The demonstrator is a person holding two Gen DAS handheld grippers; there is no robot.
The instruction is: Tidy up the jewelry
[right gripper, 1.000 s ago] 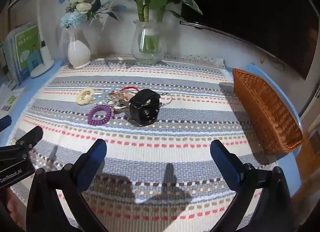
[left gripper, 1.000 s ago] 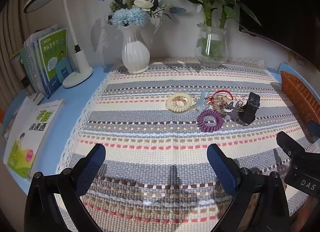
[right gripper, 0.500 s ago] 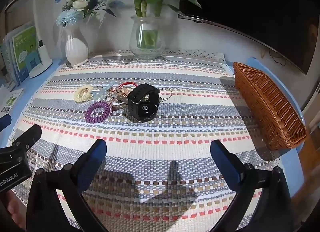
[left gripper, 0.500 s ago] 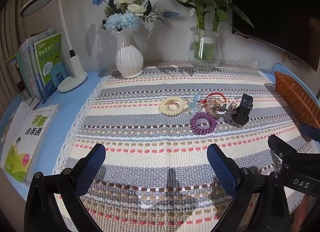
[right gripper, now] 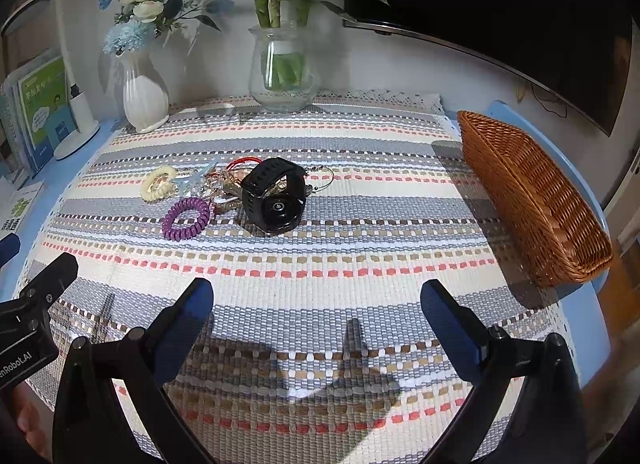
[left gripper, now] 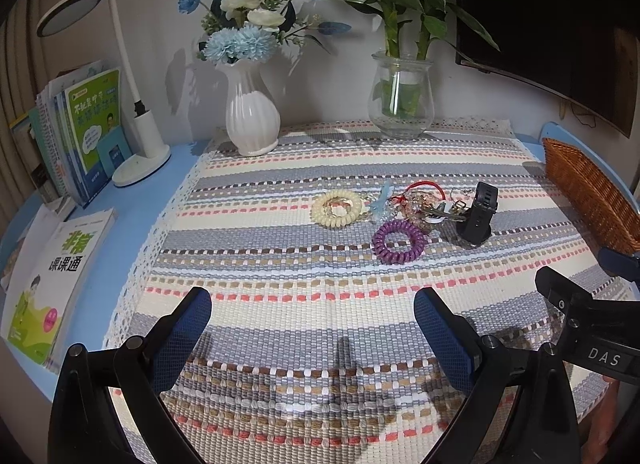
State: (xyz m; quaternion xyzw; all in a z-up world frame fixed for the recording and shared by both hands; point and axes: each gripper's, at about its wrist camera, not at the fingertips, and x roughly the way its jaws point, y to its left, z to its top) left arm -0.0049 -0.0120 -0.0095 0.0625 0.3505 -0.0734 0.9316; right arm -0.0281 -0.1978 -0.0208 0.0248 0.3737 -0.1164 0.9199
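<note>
Meanwhile both viewpoints are raised slightly; left gripper [left gripper: 312, 316] and right gripper [right gripper: 316, 304] are held spread, empty; black rubber-strapped watch [right gripper: 276, 197] untouched at frame centre.

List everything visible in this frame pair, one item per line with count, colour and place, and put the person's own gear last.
purple coil band: 1, purple, mat centre, nearest the grippers
cream coil band: 1, cream, left of the pile
keys and charms: tangled pile, red cord and metal, count unclear
watch: 1, black, right end of the pile
wicker basket: 1, brown, right table edge
woven mat: 1, striped, covering the table
flower vase: 1, white, back left
glass vase: 1, clear, green plant, back
lamp: 1, white, far left
books: several, left edge
left gripper: open, empty
right gripper: open, empty
</note>
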